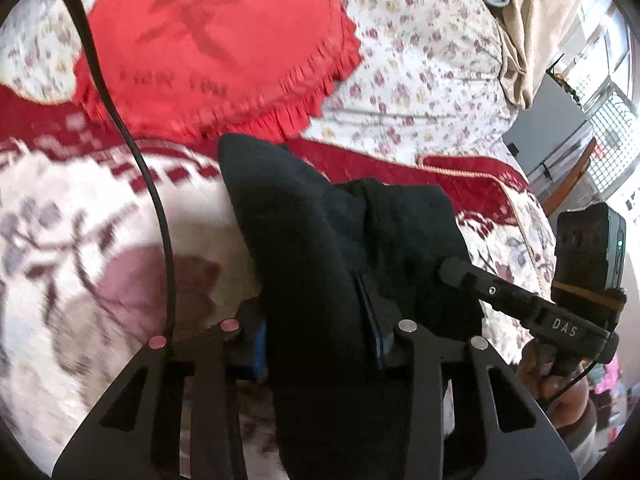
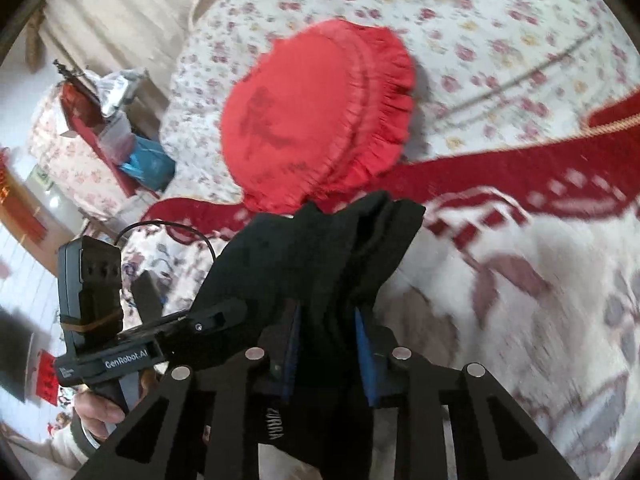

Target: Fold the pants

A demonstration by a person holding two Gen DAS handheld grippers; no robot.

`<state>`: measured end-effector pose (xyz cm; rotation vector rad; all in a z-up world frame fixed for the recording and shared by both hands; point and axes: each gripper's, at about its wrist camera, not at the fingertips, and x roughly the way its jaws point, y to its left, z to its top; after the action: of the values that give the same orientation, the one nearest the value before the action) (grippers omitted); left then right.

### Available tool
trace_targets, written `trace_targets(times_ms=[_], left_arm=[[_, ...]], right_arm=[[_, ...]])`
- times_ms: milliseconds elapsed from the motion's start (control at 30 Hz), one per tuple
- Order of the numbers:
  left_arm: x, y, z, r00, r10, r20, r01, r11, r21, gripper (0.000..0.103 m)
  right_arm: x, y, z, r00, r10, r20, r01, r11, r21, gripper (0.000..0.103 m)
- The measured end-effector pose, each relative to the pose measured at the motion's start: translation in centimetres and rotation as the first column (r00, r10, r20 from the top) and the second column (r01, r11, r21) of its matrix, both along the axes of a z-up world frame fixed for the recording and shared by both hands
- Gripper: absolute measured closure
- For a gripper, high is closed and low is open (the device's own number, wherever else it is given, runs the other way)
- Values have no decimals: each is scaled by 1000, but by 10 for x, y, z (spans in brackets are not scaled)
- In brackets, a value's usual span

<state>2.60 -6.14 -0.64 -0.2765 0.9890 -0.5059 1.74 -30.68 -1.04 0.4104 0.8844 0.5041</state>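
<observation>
One pair of black pants (image 1: 320,240) was found bunched and lifted clear of the bed (image 1: 80,220), gripped at two places. The left gripper (image 1: 320,344) was clenched on a thick fold of the cloth, and the right gripper (image 2: 326,344) likewise had its jaws closed on the fabric, with the rest of the garment draped below both. The step in hand was judged to be the carrying-over of a held edge, a fold under way and not yet laid down. The next move was judged to call for lowering the cloth flat onto the bed with both held edges aligned before any release. Counted: one pair of pants, two grippers, one red frilled cushion (image 2: 316,120), one floral quilt (image 2: 500,20).
</observation>
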Motion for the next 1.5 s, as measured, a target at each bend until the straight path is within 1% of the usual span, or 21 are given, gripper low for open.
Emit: trace_targets(times_ms=[133,233,300,367,400,433,500,533,633,733,767,800,867,933,967,1033,1100,1200,1300,1400,1500], left_arm=[[19,22,11,999,43,25,-43,999,11,67],[37,37,9,997,65,31,-66,997,31,66],[49,44,-2,997,74,2,-74,996,51,66],[58,51,-18,994,96,-46,-93,993,80,66],[60,55,-27,992,110,-68,-104,990,94,62],[60,61,-33,989,124,-77,-117,989,90,61],[57,68,-33,988,138,-75,-132,988,78,58],[54,70,-29,988,139,-69,-134,988,79,58],[45,70,-16,989,143,-21,-140,983,122,56],[32,69,-2,989,143,29,-146,979,143,56],[28,68,2,989,139,41,-144,979,146,54],[26,65,3,989,138,49,-144,978,150,51],[20,58,4,988,138,70,-148,974,174,50],[20,49,-2,990,124,71,-136,969,207,50],[21,43,-9,991,118,61,-129,965,228,50],[20,37,-19,990,120,77,-137,954,267,46],[22,35,-25,988,120,94,-143,948,286,38],[27,40,-32,986,149,74,-163,952,257,32],[28,45,-36,985,166,38,-171,960,222,32],[23,45,-34,984,172,48,-179,957,229,32],[18,44,-31,982,179,56,-187,953,237,32]], right_arm=[[24,25,9,1000,17,22,-17,1000,-9,80],[44,41,8,999,28,26,-28,999,-18,81],[58,49,0,1000,26,4,-25,998,-52,81],[70,48,-18,999,-15,-48,10,996,-93,81],[73,45,-26,996,-39,-75,29,992,-125,81],[74,42,-29,995,-50,-90,37,990,-138,81],[69,34,-30,993,-64,-97,51,990,-128,81],[67,30,-26,993,-69,-91,58,991,-118,81],[61,28,-8,998,-46,-50,42,996,-76,81],[63,44,11,1000,10,-2,-10,997,-73,81],[66,53,14,1000,30,5,-29,996,-83,81],[69,61,13,999,44,4,-44,995,-93,81],[78,77,8,997,74,-9,-74,991,-115,81],[89,88,-1,996,86,-34,-90,989,-117,81],[96,93,-8,995,83,-51,-89,987,-135,81],[105,100,-19,995,63,-72,-77,975,-209,81],[113,102,-32,994,54,-92,-75,967,-242,80],[117,98,-35,994,54,-100,-75,973,-220,80],[112,95,-26,994,64,-89,-82,971,-224,79],[94,91,-13,995,69,-71,-83,971,-224,77],[72,91,-4,995,85,-47,-93,969,-229,72]])
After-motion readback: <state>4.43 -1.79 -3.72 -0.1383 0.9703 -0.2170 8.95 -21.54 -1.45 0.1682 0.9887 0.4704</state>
